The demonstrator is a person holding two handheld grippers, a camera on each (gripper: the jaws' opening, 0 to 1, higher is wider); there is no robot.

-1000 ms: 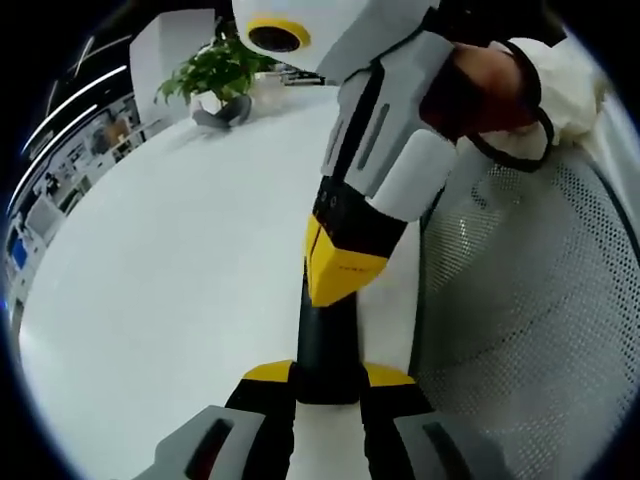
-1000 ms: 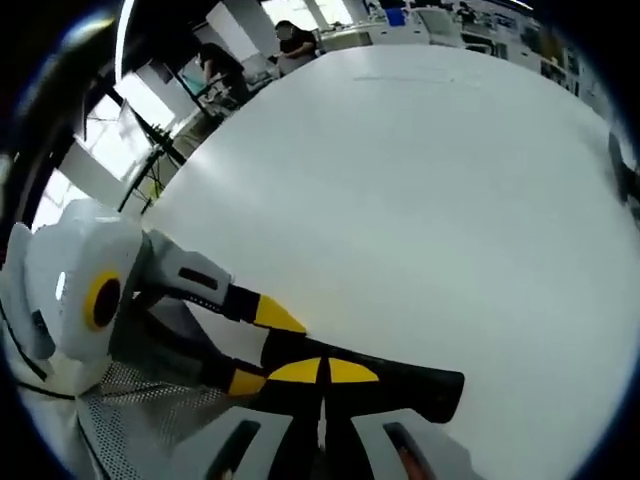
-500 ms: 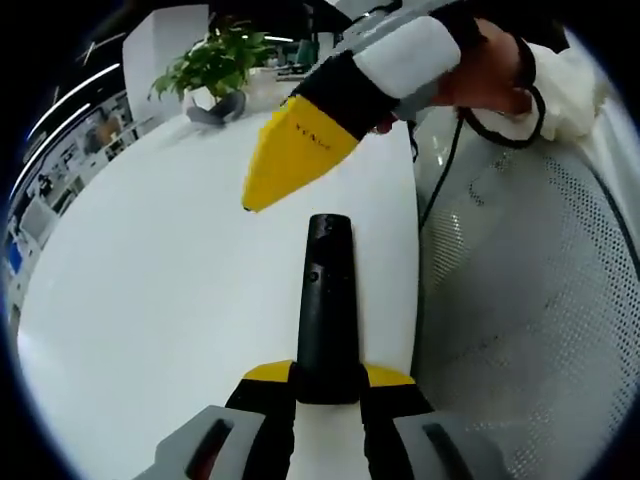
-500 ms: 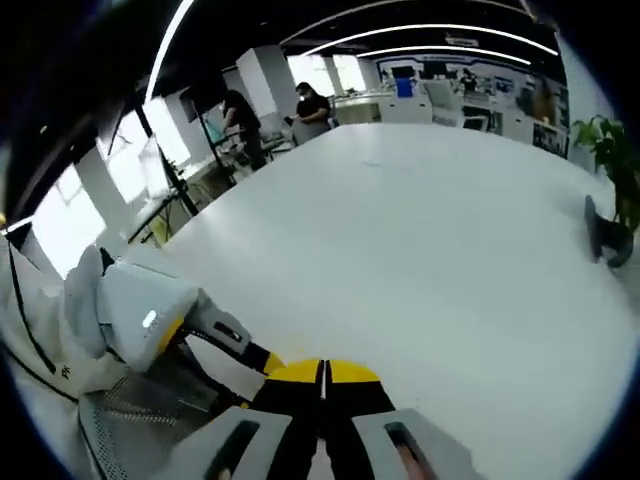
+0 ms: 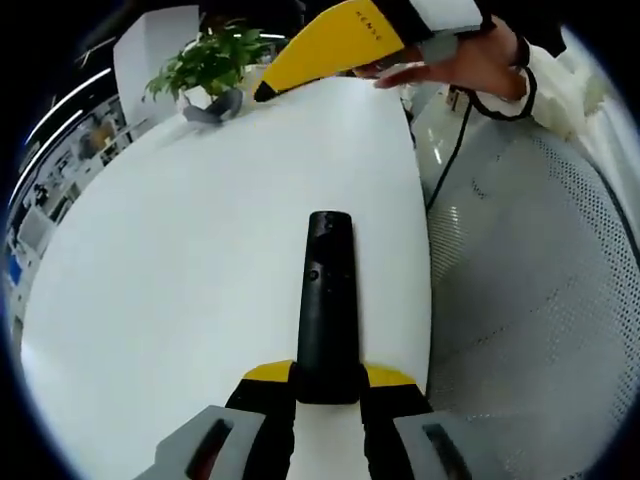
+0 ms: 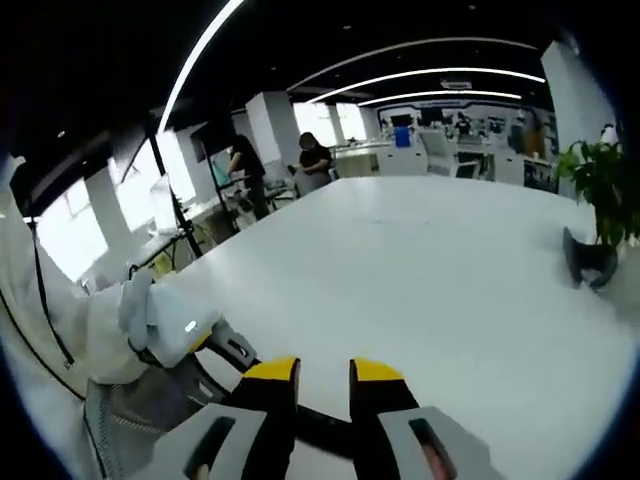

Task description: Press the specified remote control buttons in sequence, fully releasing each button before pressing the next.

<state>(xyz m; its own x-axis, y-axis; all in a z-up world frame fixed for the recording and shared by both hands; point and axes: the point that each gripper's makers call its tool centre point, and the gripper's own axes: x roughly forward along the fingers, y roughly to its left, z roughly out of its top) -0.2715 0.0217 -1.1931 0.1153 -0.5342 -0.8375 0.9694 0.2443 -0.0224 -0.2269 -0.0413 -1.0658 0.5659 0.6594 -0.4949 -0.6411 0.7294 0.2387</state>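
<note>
Left tool (image 5: 325, 385) clamped on remote (image 5: 326, 300) near end, over worktop (image 5: 180, 260) | right tool (image 6: 325, 372) apart, raised clear | judged light, stiff, smooth; best gripped at button-free end

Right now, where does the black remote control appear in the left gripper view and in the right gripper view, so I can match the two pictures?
Left gripper view: the remote control runs up the centre, its near end gripped by the left tool.
Right gripper view: a dark strip low between the jaws may be it; I cannot tell.
Shared landmark: the potted plant, upper left there, far right here.
</note>
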